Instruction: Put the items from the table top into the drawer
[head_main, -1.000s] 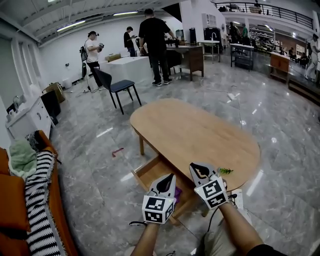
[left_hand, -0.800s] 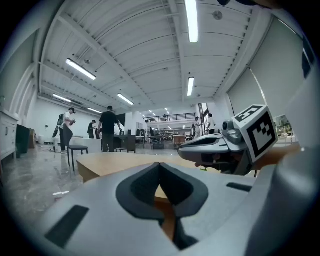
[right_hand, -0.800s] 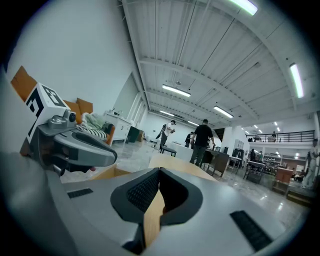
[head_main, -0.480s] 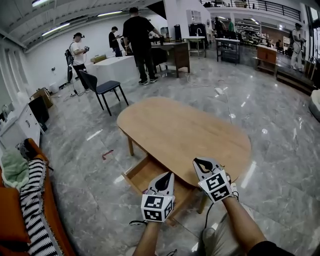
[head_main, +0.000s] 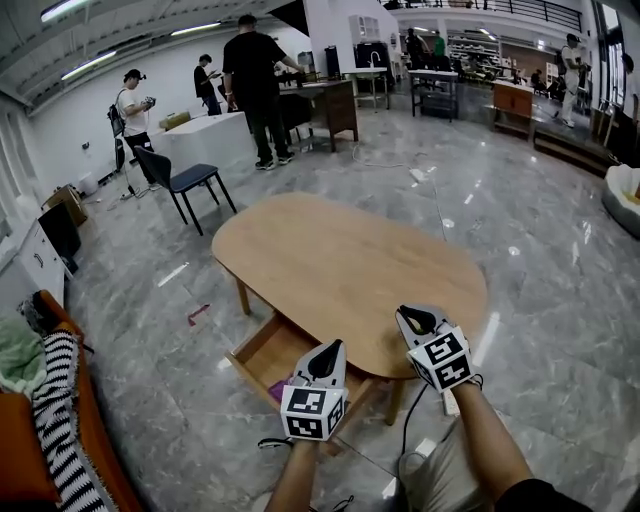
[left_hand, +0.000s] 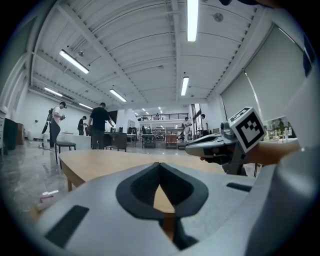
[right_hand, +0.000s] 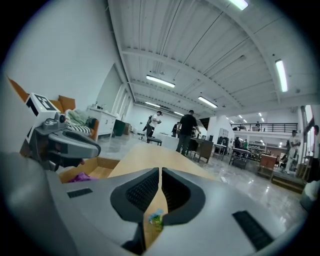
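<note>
Left gripper (head_main: 328, 350): jaws pressed together, nothing between them; held over the front of the open drawer.
Right gripper (head_main: 415, 320): jaws pressed together at the tips, pinching nothing; held over the near edge of the table, beside the left gripper.
Table (head_main: 340, 250): oval wooden top; bare across every part that the head view shows.
Drawer (head_main: 262, 345): pulled out from under the near left side of the table, open and accessible.
Purple item (right_hand: 81, 177): lying inside the drawer; counted as stowed.
Green item (right_hand: 155, 218): small; seen through the gap behind the right gripper's closed tips. It appears to lie on the table top, ungripped, but is too small to confirm.
Progress: judged nearly complete; at least one item stowed.
Remaining: green item to be picked up and placed in the drawer.
</note>
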